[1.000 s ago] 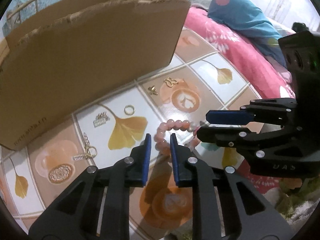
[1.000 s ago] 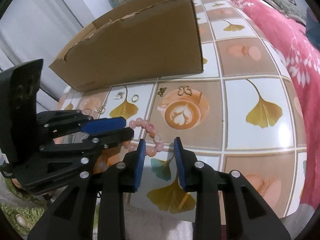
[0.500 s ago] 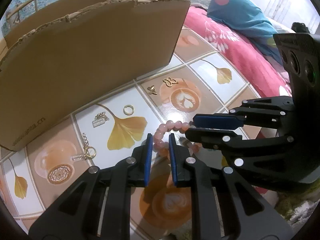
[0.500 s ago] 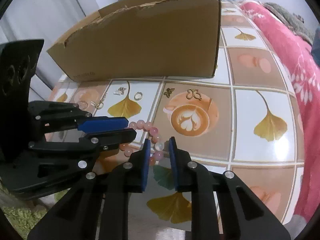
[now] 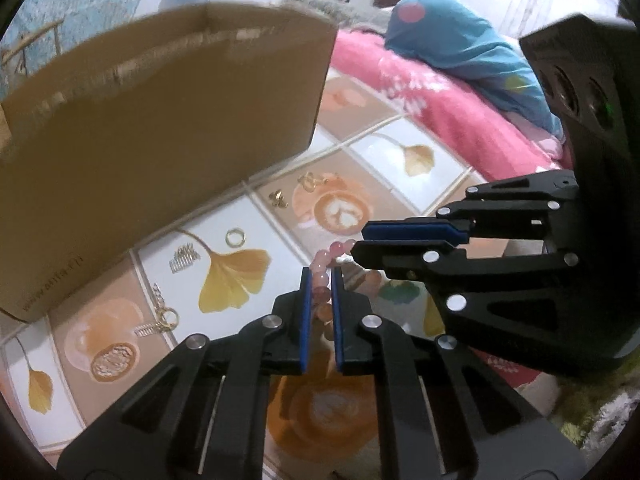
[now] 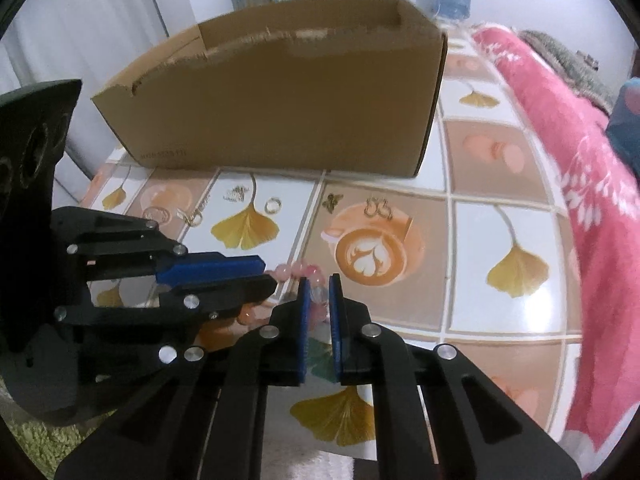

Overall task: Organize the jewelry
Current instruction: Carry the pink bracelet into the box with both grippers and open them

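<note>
While both grippers (image 5: 319,276) (image 6: 318,280) pinch the bracelet (image 5: 322,280), a box (image 5: 160,140) walls 11 o'clock; ring (image 5: 235,237) lies between.

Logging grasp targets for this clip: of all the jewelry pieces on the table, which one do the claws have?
The pink bead bracelet: both the left claw and right claw are closed on its beads. The gold ring, butterfly charms and chain pieces lie untouched nearer the cardboard box.
</note>
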`<state>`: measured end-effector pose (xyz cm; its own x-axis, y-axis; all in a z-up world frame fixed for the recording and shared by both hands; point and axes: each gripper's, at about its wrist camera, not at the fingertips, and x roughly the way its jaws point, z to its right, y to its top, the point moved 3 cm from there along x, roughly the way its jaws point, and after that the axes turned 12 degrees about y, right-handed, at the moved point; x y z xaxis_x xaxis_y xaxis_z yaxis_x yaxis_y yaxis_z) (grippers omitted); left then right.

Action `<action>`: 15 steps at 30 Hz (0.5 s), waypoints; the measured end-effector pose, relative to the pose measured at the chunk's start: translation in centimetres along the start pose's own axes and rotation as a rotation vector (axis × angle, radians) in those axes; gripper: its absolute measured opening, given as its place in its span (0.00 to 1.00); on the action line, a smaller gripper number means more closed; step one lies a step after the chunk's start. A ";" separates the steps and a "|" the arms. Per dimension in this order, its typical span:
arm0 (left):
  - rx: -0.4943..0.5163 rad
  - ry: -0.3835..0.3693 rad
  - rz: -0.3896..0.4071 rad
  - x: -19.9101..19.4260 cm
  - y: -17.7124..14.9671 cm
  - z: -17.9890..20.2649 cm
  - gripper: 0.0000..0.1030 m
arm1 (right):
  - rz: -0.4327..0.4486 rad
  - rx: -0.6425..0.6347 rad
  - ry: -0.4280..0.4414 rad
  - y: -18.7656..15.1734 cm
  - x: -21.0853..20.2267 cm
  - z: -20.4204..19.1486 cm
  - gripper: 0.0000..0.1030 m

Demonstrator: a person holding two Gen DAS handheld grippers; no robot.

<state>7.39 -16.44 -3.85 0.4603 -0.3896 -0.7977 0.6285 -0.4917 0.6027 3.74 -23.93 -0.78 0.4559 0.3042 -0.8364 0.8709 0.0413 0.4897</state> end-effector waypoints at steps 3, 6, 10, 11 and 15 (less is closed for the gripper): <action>-0.004 -0.007 0.040 -1.5 0.5 0.0 0.08 | 0.034 -0.020 -0.027 0.8 -1.5 -0.8 0.09; -0.017 -0.012 0.119 -4.4 1.8 -0.6 0.08 | 0.083 -0.043 -0.034 2.1 -3.3 -1.8 0.09; -0.030 0.001 0.224 -8.4 3.9 -2.0 0.08 | 0.171 -0.106 -0.039 4.9 -6.1 -3.6 0.09; -0.030 0.010 0.247 -9.3 4.5 -2.5 0.08 | 0.190 -0.124 -0.041 5.6 -6.6 -4.1 0.09; -0.053 0.039 0.343 -13.2 7.5 -5.3 0.08 | 0.276 -0.200 -0.027 10.0 -8.2 -5.8 0.09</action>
<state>9.31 -10.83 11.10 0.6731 -0.4946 -0.5498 0.4642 -0.2961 0.8348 7.66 -20.48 12.42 0.6764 0.3045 -0.6707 0.6621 0.1477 0.7347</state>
